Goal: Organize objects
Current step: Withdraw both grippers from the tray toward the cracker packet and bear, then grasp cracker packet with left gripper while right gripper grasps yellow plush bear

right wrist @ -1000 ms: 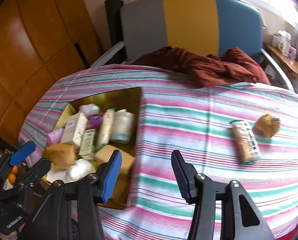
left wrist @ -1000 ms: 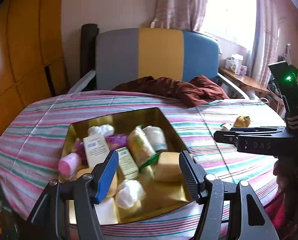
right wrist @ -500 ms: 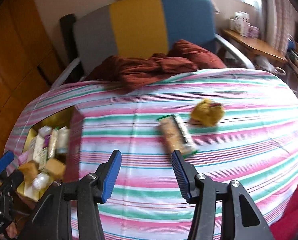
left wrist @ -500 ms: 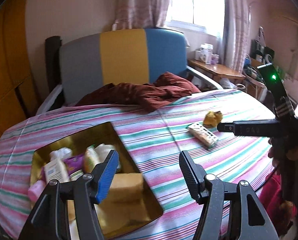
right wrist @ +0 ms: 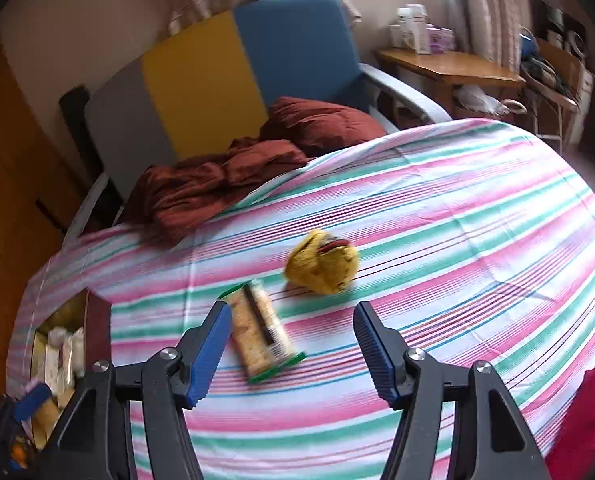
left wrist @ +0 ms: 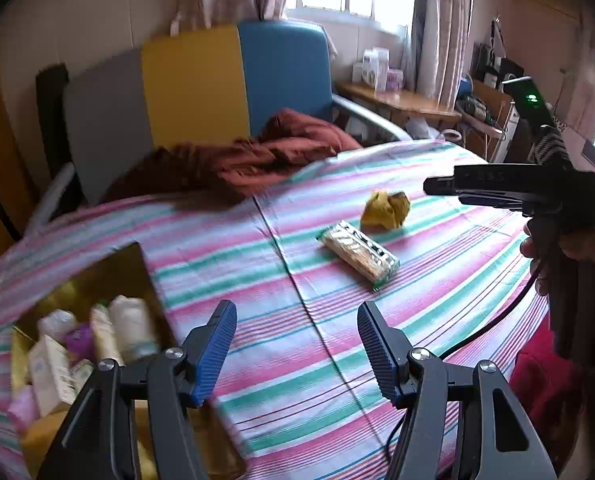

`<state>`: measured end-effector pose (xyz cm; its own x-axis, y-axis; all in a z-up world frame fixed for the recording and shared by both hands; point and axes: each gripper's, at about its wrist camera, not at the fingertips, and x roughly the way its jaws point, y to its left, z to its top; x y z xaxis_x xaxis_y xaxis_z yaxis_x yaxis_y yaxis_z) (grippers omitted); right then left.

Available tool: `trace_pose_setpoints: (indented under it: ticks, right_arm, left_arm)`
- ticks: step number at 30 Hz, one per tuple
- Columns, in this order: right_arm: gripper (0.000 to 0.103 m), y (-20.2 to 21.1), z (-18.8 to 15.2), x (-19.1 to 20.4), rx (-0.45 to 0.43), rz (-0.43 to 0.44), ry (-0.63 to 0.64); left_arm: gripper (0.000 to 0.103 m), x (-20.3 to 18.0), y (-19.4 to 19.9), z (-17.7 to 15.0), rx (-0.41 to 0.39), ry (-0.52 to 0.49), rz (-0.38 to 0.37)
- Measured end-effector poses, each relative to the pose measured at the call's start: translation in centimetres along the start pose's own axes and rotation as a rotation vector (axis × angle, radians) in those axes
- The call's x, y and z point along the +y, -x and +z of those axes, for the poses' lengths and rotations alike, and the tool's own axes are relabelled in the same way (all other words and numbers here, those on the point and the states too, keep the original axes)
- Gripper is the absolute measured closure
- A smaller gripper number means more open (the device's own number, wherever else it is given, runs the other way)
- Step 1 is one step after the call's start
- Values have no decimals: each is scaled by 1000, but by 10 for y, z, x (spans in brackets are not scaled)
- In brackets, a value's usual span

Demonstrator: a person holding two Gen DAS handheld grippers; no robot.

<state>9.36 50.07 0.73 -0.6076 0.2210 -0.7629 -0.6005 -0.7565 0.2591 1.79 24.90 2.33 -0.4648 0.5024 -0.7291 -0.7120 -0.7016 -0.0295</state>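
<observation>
right wrist view showed the right hand-held gripper (right wrist: 293, 344) spread wide with nothing between its blue ribbed fingers, hanging over the striped pink, green and white cloth (right wrist: 437, 216) covering the desk. the long rectangular biscuit packet in clear wrap with green ends (right wrist: 259, 330) lay just ahead of it, close to its left finger, with its long axis running away from the camera and leaning slightly left at the far end. the crumpled yellow wrapper-like bundle (right wrist: 323, 262) sat just beyond the packet, to the right. the left hand-held gripper (left wrist: 297, 350), likewise wide open and empty, was beside the gold-lined open box (left wrist: 93, 280) holding small bottles and cartons, with the packet (left wrist: 359, 254) well ahead and to its right. judged from this, the right one was nearer and better placed; closing across the packet's short width would probably need a slight turn of the wrist. the box stood at the left edge of the desk. behind it were a chair with grey, yellow and blue panels (right wrist: 217, 76), a rumpled dark red cloth (right wrist: 233, 172), and a wooden side table (right wrist: 441, 66) under the curtained window.
</observation>
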Motion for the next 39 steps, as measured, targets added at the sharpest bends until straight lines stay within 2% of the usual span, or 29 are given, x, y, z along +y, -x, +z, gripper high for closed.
trace_pose_setpoints:
  ticks: [6,10,18,22,28,30,31,32,34,39]
  right_arm:
    - [39,-14,-12,-49,-7,-14,-191]
    - [39,-19,-14,-66,3,-34,-263]
    - [38,-22,-14,-65,16,-3,-255]
    - [38,-24,-14,-66,27,-3,-262]
    - [38,-27,-15,-67,39,-5,-269]
    - [38,-27,-15,-67,33,-18,-263]
    - [38,-27,-15,-67,32,-24,-260]
    - [38,-27,-15,-67,34,-23,-260]
    - [38,-29,-15,-67,47,-17,-261]
    - [38,-31,-13,-67,81,3,-271]
  left_arm:
    - [39,-21,-41,15,75,-11,-42]
    - [39,-31,-80,29,146,38,-69]
    - [39,-45,-162,57,284,166,-90]
    - [36,-53,-186,67,296,165,-67]
    - [32,-55,-222,76,340,230,-65]
    - [33,-57,-227,75,337,223,-65]
    - [38,-59,-225,74,320,193,-56]
    - [49,-61,-223,72,317,167,-44]
    - [54,-60,-215,65,310,144,-58]
    - [55,-53,-186,39,311,116,-66]
